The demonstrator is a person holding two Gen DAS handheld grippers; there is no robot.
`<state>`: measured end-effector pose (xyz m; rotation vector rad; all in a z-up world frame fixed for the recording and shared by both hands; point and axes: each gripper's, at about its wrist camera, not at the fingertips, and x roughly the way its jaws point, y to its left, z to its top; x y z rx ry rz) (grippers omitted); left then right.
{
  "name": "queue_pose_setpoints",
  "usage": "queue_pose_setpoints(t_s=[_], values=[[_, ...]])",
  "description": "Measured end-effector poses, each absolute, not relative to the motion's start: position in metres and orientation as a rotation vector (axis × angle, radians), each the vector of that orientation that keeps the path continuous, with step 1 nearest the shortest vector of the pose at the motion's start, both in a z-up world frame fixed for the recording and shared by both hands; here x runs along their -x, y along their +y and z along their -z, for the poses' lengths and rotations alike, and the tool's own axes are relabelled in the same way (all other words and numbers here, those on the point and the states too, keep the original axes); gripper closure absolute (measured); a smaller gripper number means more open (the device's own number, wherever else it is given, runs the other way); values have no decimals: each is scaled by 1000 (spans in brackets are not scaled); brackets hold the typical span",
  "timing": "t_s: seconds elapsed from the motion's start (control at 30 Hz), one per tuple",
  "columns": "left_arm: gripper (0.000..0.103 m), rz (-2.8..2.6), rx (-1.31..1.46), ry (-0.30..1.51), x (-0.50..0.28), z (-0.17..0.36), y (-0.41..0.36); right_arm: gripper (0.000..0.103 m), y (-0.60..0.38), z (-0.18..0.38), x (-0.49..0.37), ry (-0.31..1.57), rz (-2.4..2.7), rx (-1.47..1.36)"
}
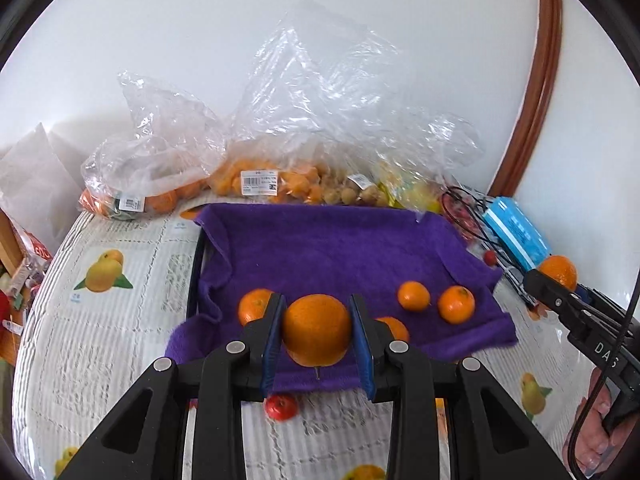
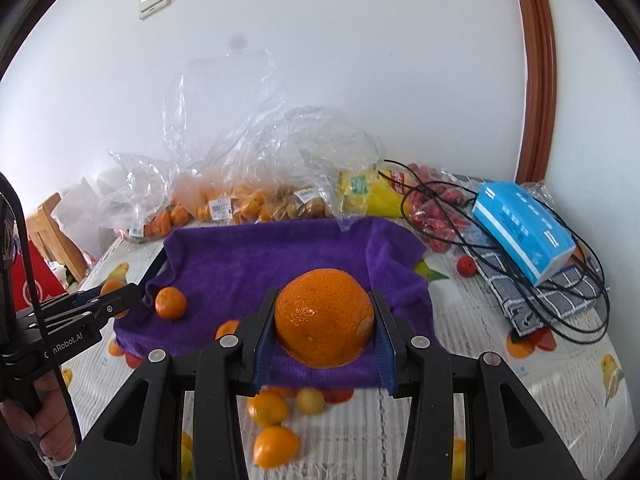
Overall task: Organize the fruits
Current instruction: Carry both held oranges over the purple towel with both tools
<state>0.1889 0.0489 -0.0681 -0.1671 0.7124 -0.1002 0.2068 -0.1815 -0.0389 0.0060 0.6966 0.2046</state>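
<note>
A purple towel [image 1: 340, 248] lies spread over a dark tray on the fruit-print tablecloth. My left gripper [image 1: 317, 312] is shut on a mid-sized orange [image 1: 316, 336], held just above the towel's near edge. Three small oranges [image 1: 414, 296] rest on the towel, and a fourth shows behind my right finger. My right gripper [image 2: 324, 304] is shut on a large orange [image 2: 324, 320] over the towel [image 2: 280, 256]. Each gripper shows in the other's view: the right gripper [image 1: 538, 280] with its orange [image 1: 560, 272], the left gripper [image 2: 128, 292] at the towel's left edge.
Clear plastic bags of fruit [image 1: 256, 180] line the wall behind the towel. A blue tissue box [image 2: 520, 228], black cable [image 2: 560, 312] and checked cloth lie on the right. Loose fruits [image 2: 276, 446] and a small red fruit [image 1: 282, 406] sit near the front edge. A hand [image 2: 44, 436] holds the left handle.
</note>
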Motion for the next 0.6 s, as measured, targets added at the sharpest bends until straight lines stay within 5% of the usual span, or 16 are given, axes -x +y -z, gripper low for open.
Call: queue_pose_setpoints(t_s=[0.6], values=[[73, 63, 243, 711, -239, 91, 71, 60, -162, 56, -267, 676, -277, -28]])
